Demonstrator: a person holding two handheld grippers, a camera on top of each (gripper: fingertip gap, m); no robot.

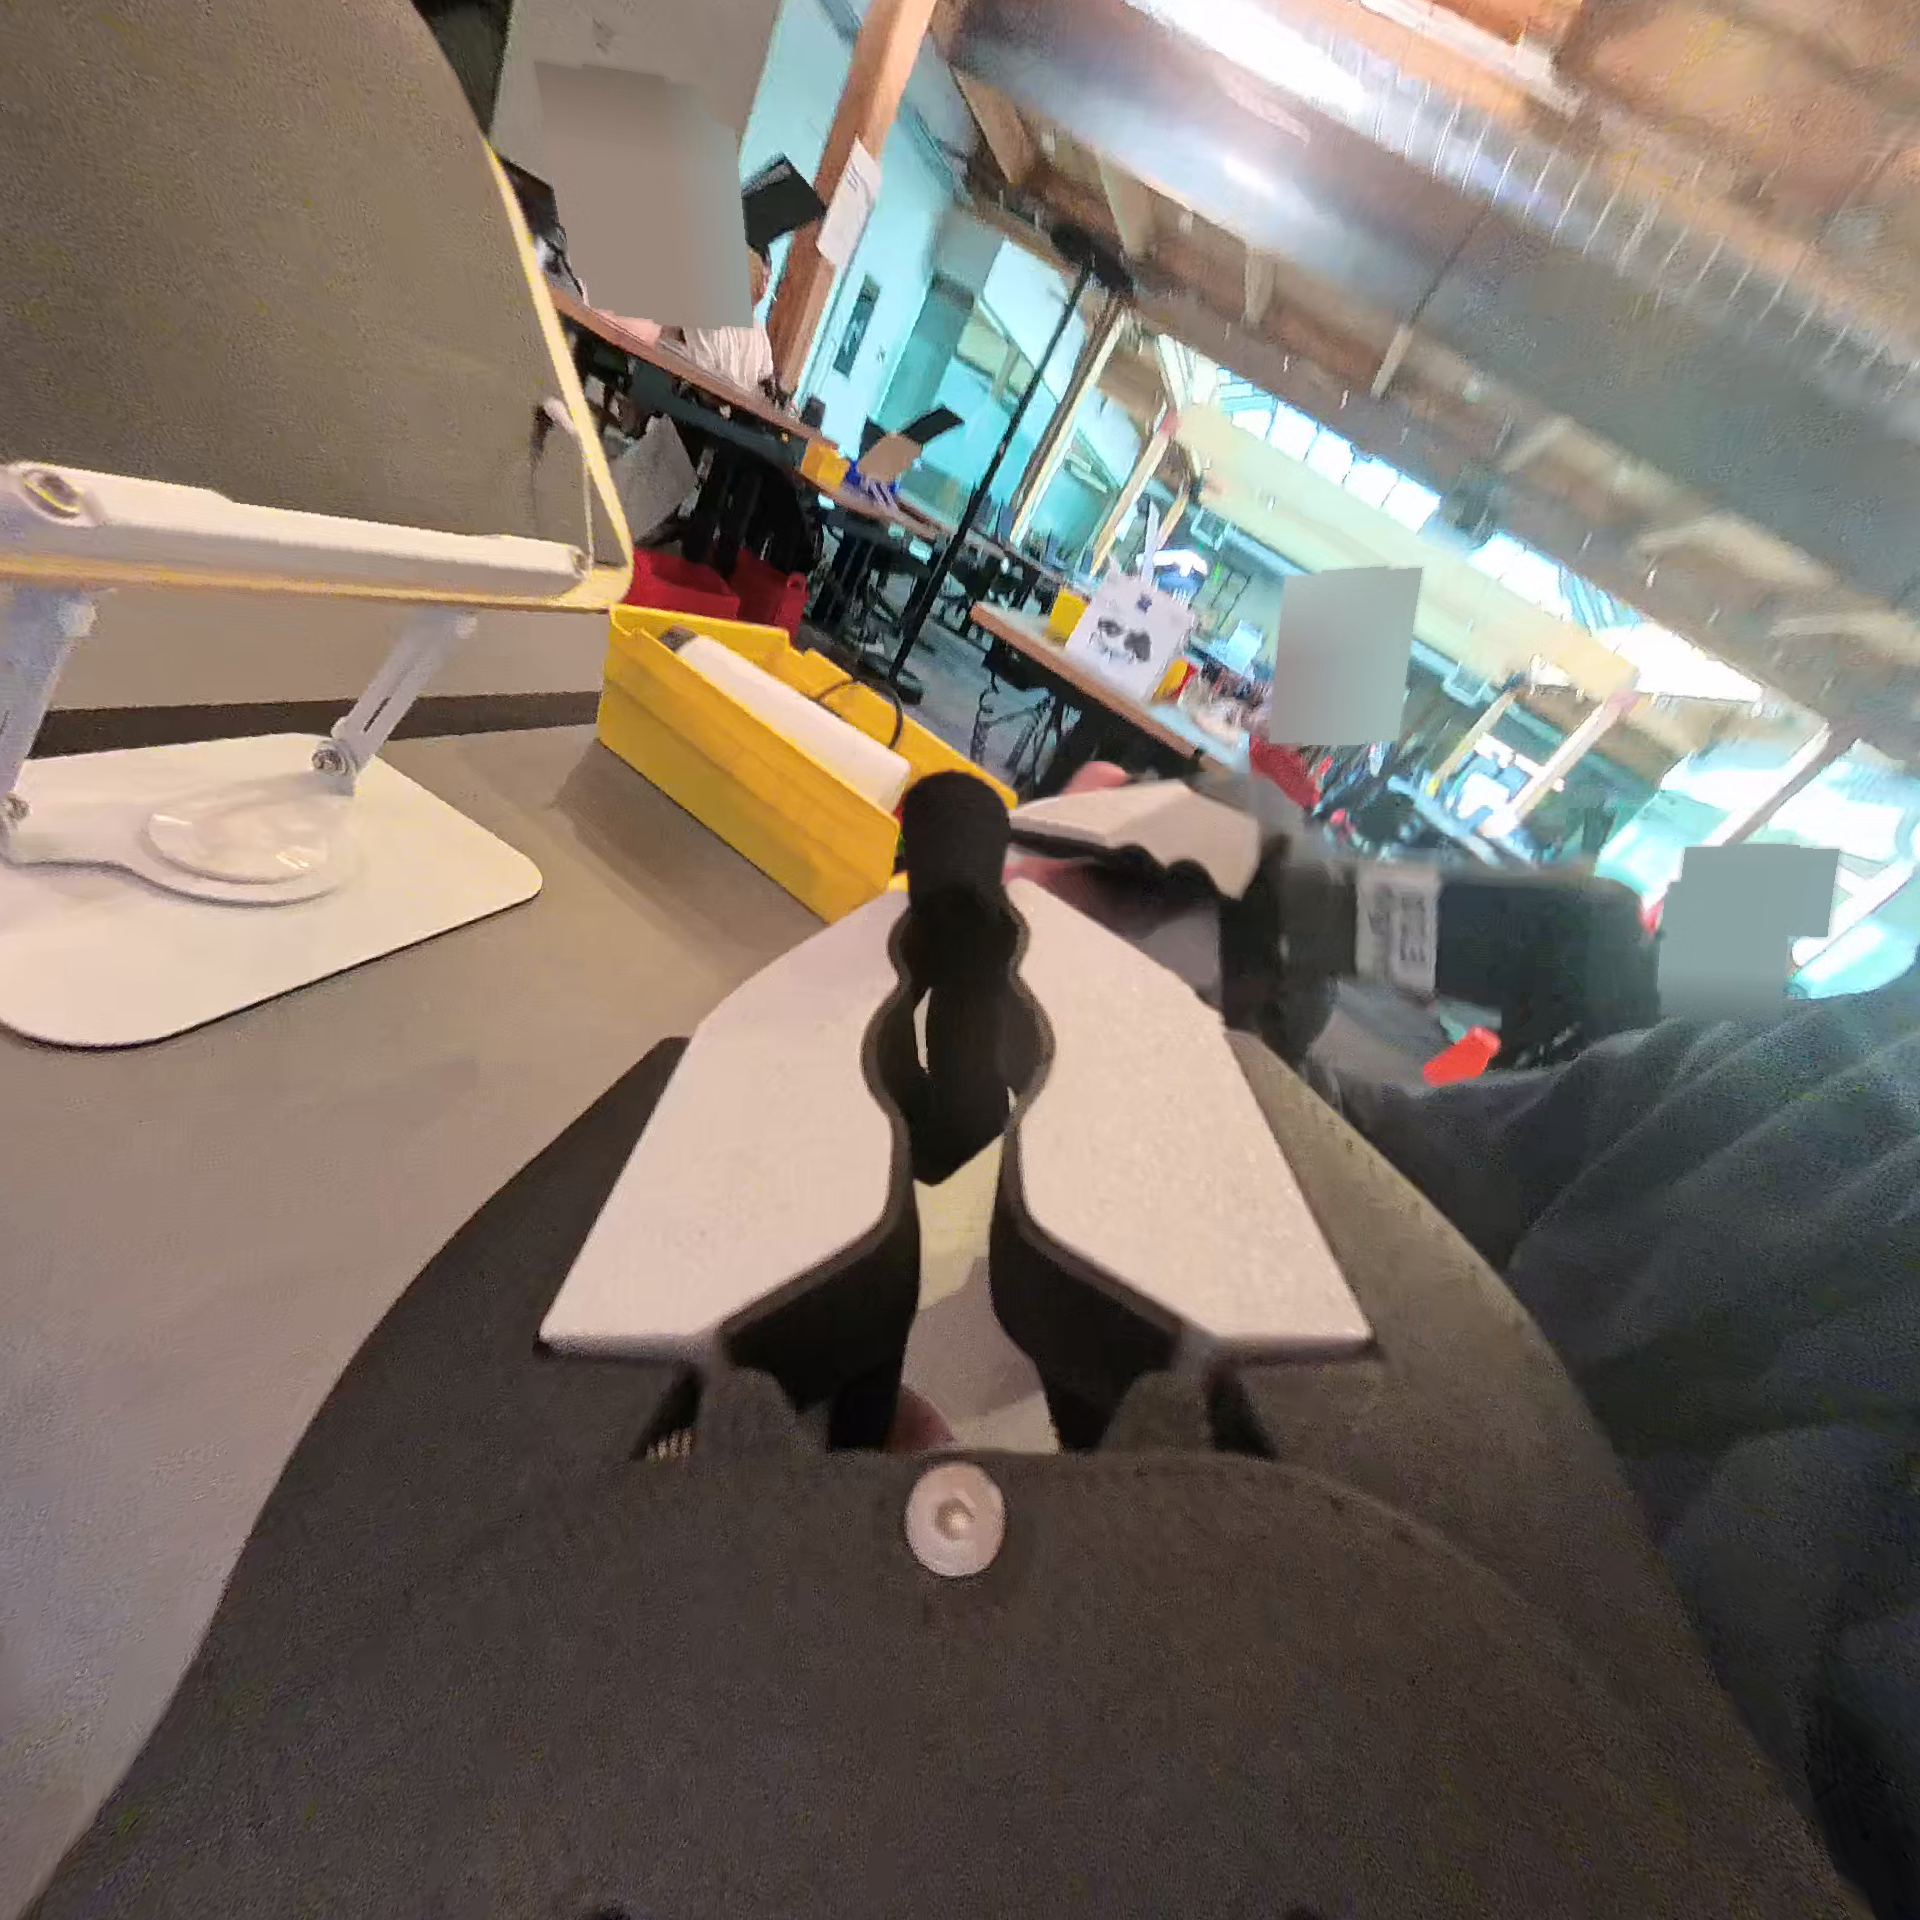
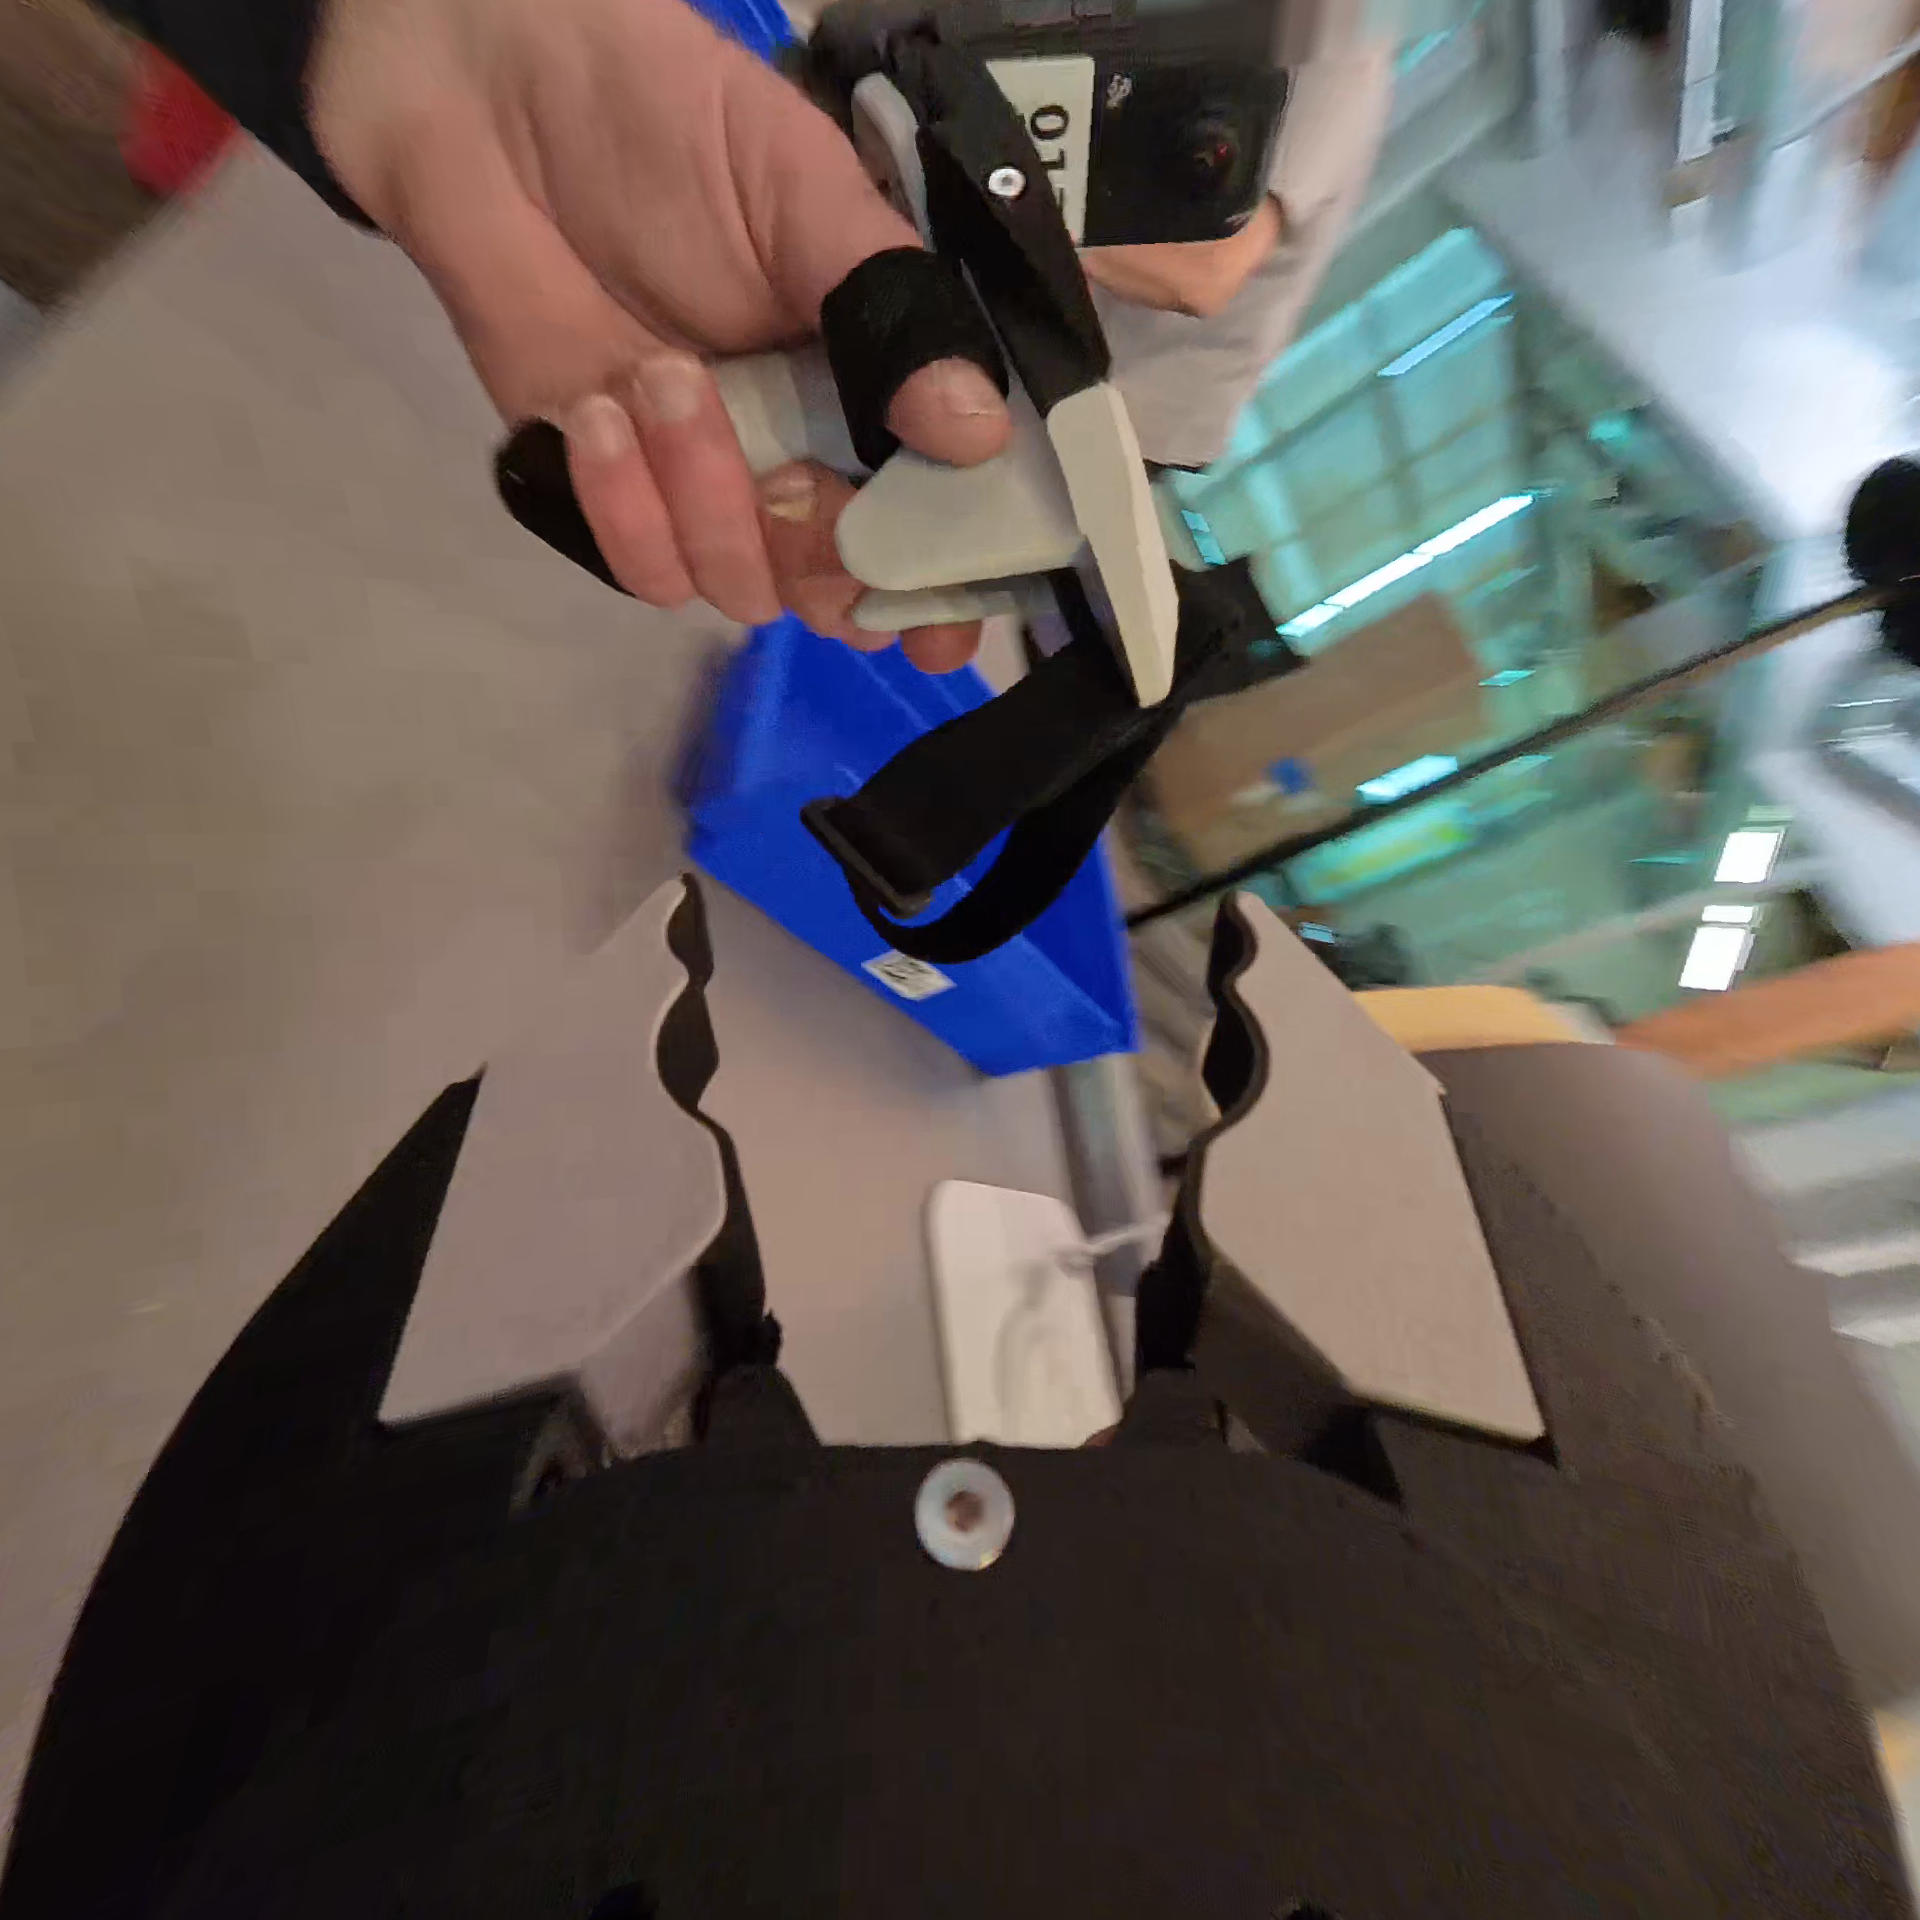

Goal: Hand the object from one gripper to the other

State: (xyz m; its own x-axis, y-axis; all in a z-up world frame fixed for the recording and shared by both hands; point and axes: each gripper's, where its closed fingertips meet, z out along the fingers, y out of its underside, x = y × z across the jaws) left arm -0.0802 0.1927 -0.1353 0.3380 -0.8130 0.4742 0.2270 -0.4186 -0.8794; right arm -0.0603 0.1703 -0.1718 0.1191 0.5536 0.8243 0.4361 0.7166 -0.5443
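**Strap held in the left claw, right claw waiting**

The left claw (image 1: 961, 935) is clenched on a black strap (image 1: 956, 997), lifted above the grey counter (image 1: 312, 1143) just in front of the yellow bin (image 1: 748, 769). The right claw (image 2: 961, 997) is spread wide with nothing in it, facing the strap (image 2: 977, 821) that dangles over the blue bin (image 2: 810, 790).

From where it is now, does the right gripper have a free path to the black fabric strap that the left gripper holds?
Probably yes. The right gripper is open, the black fabric strap hangs just ahead of it from the shut left gripper, nothing between.
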